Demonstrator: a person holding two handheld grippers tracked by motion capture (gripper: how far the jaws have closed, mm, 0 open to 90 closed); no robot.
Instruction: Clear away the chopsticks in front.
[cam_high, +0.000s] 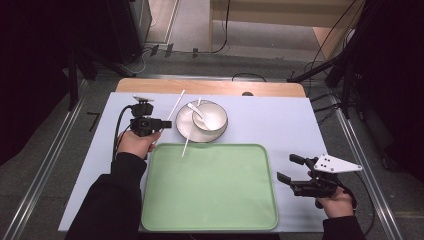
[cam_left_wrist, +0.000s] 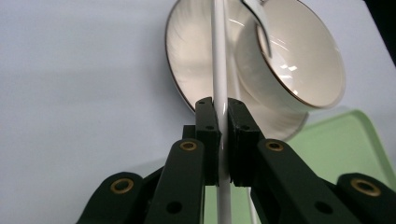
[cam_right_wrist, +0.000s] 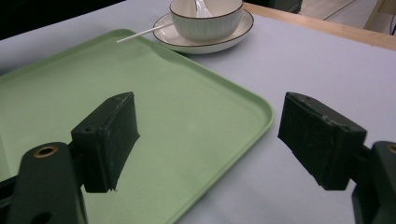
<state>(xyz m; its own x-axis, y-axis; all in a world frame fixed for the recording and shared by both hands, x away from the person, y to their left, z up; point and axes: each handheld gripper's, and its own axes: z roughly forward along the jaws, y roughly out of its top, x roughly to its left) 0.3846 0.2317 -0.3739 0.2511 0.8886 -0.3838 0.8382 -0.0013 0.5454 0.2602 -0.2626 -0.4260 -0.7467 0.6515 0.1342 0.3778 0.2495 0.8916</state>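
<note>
From above, my left claw (cam_high: 166, 123) pinches one white chopstick (cam_high: 176, 106) beside the plate (cam_high: 186, 116). Along its jaws, they're clenched on it. Right claw (cam_right_wrist: 205, 135) hangs released beside the green tray (cam_right_wrist: 187, 107). Next, I judge, lift the stick clear.

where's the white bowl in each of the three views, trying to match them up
High view: the white bowl sits top centre on its plate, just beyond the green tray.
Left gripper view: upper right, tilted in the picture, right of the white stick that the left gripper clamps.
Right gripper view: top centre.
Shared landmark: the green tray.
</note>
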